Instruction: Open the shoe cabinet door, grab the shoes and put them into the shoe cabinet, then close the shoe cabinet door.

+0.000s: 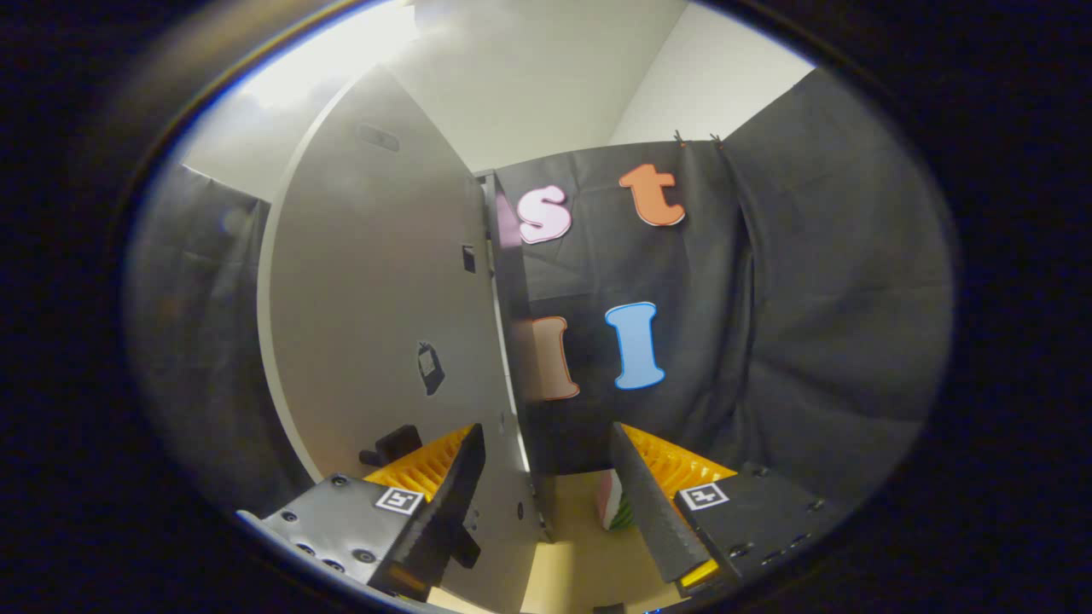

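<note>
Gripper (546,503): fingers spread wide at the bottom centre of the frame, nothing held between them. Left finger (444,503) lay over the lower part of the door; whether it touched the panel could not be told. Right finger (653,503) stood apart from the door, over the floor.

Door (384,298): pale panel, left of centre, running from the upper left down to the fingers, its edge (505,341) turned toward the camera, so it stood open. Small dark fittings showed on its face, one at mid-height (429,367), one low near the left finger (394,443).

Shoe (616,503): only a small patch with white, red and green was visible, low between the fingers, just inside the right one, on the tan floor (580,546).

Wall (810,324): black cloth, centre and right.
</note>
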